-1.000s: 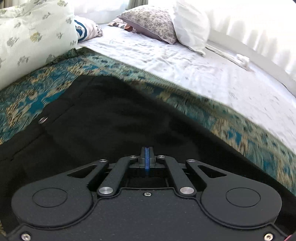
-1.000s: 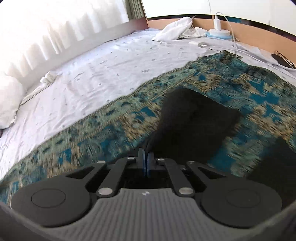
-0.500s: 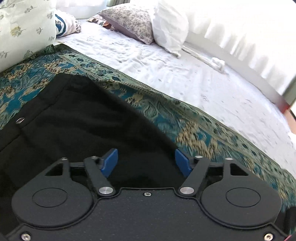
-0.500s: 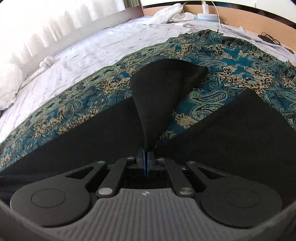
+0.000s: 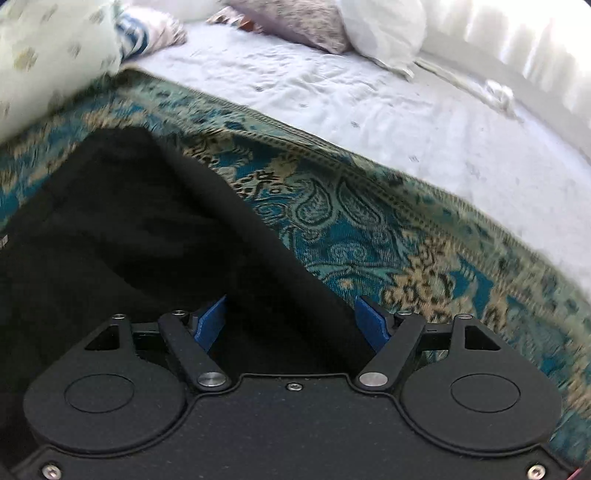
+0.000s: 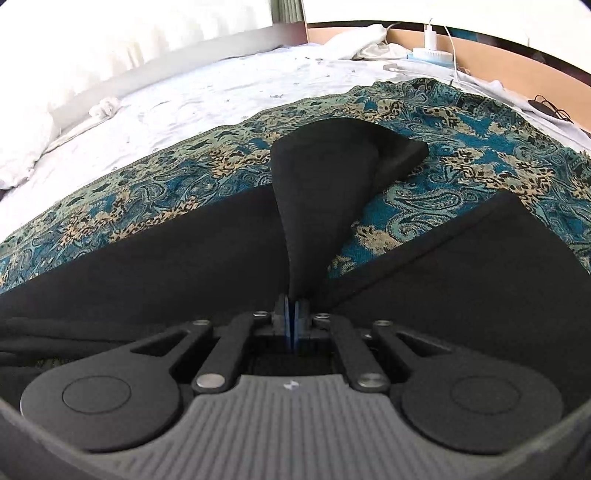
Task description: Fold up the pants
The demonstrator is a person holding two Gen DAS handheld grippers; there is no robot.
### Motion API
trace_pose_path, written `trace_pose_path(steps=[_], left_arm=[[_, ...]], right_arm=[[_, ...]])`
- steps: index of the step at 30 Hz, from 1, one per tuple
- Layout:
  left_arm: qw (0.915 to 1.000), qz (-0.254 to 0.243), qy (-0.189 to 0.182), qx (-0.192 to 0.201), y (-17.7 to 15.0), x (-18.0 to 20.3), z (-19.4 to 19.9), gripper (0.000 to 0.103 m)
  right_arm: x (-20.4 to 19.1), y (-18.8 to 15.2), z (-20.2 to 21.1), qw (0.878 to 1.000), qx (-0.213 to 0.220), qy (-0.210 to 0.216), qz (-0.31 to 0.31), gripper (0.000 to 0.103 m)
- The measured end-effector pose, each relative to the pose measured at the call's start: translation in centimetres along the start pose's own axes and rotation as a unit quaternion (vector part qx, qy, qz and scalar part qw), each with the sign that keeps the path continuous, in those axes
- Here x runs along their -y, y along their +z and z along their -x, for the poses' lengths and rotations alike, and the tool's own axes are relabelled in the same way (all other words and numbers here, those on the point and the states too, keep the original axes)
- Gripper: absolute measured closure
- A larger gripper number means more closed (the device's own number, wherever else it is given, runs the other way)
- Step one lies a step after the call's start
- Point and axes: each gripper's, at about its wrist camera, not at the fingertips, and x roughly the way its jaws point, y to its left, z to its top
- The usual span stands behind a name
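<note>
Blue pads of the right gripper (image 6: 294, 320) are pressed together on a pinch of the black pants (image 6: 317, 192); one leg rises from the jaws as a taut cone, its hem end draped on the paisley throw (image 6: 480, 155). The second leg lies flat to the right in that view.

Left gripper (image 5: 291, 323): jaws apart and closing, hovering over the pants' far edge near the waist; cloth lies between the pads, not yet pinched.

Step, as judged: laying one leg over the other. Next move calls for the left gripper to pin or take the edge while the right carries its leg across and sets it down aligned.

Count: one pair of pants, two legs; two grippers; one throw; one white sheet (image 5: 369, 103); at least three pillows (image 5: 380, 29), left view blurred.
</note>
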Motion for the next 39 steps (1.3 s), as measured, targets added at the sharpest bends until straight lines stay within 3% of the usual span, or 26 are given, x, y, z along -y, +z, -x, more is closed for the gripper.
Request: trace_pose_path(steps=[1,3,6,12,17,22,27,30,34,35,37,39], left_arm=[[0.9998,-0.013,0.008,0.010,-0.3,0.2,0.2,0.064],[0.9987,-0.036,0.019,0.030,-0.6,0.4,0.8,0.088],[0.9986,-0.032,-0.012,0.041,-0.6,-1.0,2.5,0.096],[0.9928,-0.027,-0.091,0.073,-2.6,-6.5,8.6,0.097],[0.9853,-0.025,-0.129,0.109,-8.1,-12.6,14.0,0.096],[0.9829,-0.029,-0.122,0.135,-14.4,-16.5,17.3,0.096],[0.9855,-0.049,-0.107,0.123,-18.9,-18.2,18.1,0.096],[0.9885,-0.053,-0.092,0.108,-20.3,-18.6,17.5,0.095],[0.9878,-0.062,-0.089,0.112,-21.0,-18.8,17.5,0.094],[0.9878,-0.065,-0.087,0.112,-21.1,-18.7,17.5,0.093],[0.9881,-0.067,-0.084,0.110,-21.2,-18.7,17.3,0.092],[0.9878,-0.070,-0.079,0.114,-21.6,-18.5,17.0,0.090]], right_arm=[[0.0,0.0,0.0,1.000,0.001,0.000,0.002,0.099],[0.0,0.0,0.1,1.000,0.005,0.002,0.003,0.099],[0.2,0.1,1.0,1.000,0.021,0.008,-0.003,0.098],[1.5,0.5,5.0,0.997,0.073,0.021,-0.004,0.098],[3.9,-0.7,8.5,0.996,0.090,0.025,-0.013,0.098],[6.0,-4.1,10.9,0.997,0.081,0.008,-0.012,0.098],[7.7,-7.7,12.1,0.997,0.073,-0.030,0.004,0.098],[8.7,-9.0,11.6,0.996,0.063,-0.068,0.016,0.099],[10.2,-9.7,12.0,0.995,0.065,-0.077,0.006,0.098],[10.4,-9.7,12.2,0.995,0.069,-0.078,0.005,0.097],[10.7,-9.6,12.6,0.994,0.082,-0.073,0.001,0.082],[10.6,-9.3,12.8,0.993,0.100,-0.068,0.003,0.056]])
